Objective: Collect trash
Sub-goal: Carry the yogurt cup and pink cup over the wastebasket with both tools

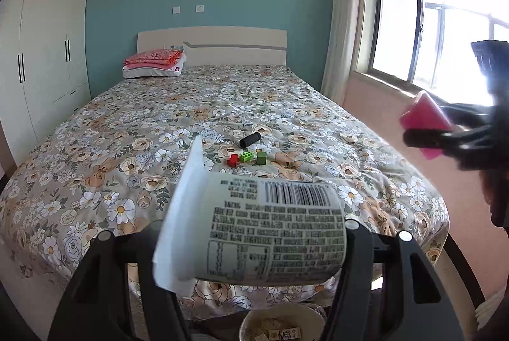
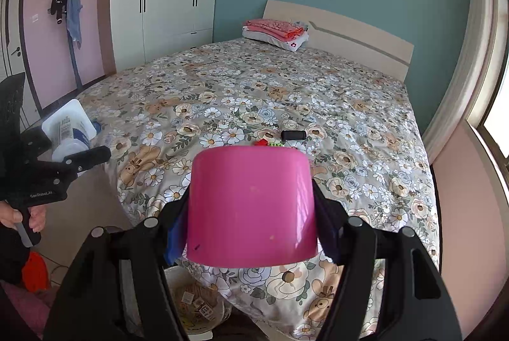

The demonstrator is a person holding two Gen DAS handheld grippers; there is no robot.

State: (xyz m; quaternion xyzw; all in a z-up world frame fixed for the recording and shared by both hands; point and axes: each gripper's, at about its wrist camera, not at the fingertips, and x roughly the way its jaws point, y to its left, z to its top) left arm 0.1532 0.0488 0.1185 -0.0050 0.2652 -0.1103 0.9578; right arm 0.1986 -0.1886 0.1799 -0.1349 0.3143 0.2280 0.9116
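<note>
- Now, left gripper (image 1: 251, 226) clamped on a white printed cup (image 1: 270, 226), lying sideways between the jaws.
- Right gripper (image 2: 251, 210) closed around a pink cup (image 2: 251, 207).
- Below both, trash bin (image 2: 191, 302); ahead, toy bricks (image 1: 246, 157) on bed (image 1: 127, 124).

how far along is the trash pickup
Done: some scraps already lie in the bin. In hand: the left gripper holds a white cup, the right gripper a pink cup. Left: dropping both in. Toy bricks and a black roll stay on the bed.
</note>
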